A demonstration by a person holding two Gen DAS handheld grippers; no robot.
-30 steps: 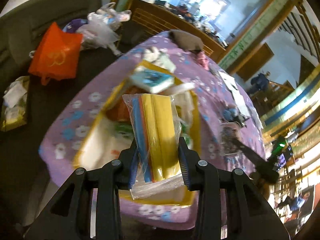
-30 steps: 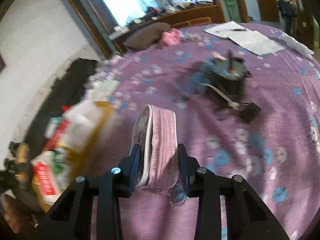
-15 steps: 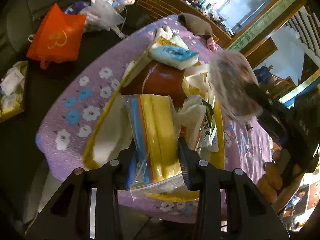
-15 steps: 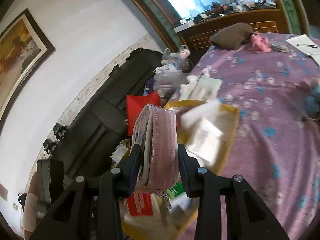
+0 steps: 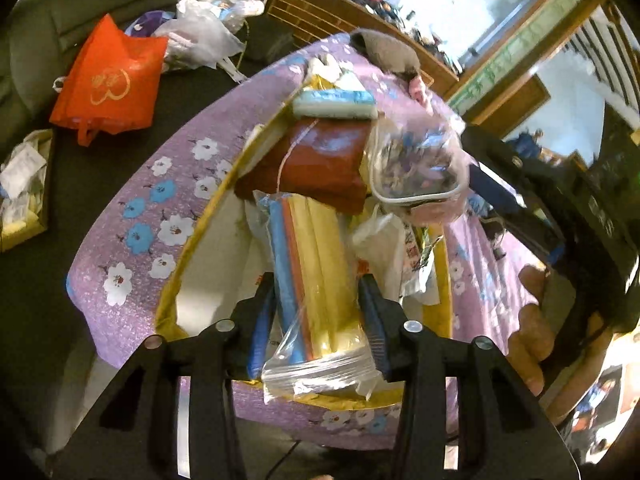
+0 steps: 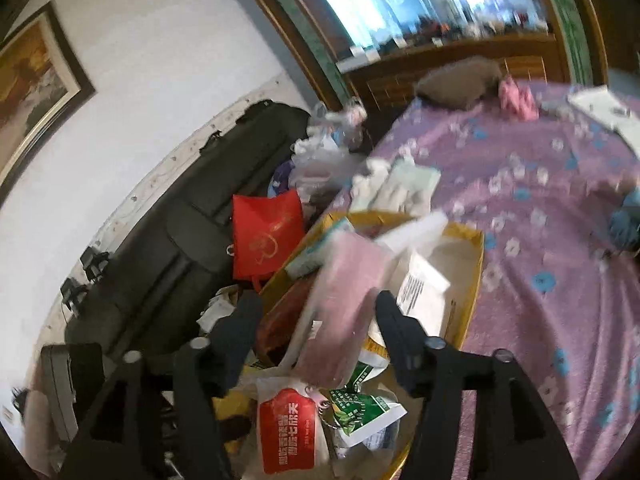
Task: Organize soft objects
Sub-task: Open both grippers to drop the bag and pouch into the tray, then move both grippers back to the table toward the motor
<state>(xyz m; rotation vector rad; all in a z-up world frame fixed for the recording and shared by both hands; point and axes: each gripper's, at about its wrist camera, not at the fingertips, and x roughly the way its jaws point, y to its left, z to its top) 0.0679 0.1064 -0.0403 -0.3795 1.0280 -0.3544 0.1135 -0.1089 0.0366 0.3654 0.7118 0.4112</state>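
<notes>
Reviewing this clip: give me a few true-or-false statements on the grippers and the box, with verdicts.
1. The pink pouch is over the yellow box. True.
2. The right gripper clamps the pouch. False: its jaws are opening, pads clear of it.
3. A clear bag of yellow, orange and blue cloths sits between the left gripper's fingers. True.
4. The red bag lies on the purple tablecloth. False: it is off the table, beside the dark sofa.

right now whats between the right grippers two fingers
In the right wrist view, the pink pouch sits between the opening jaws of the right gripper, blurred and clear of both fingers, over the yellow box.
</notes>
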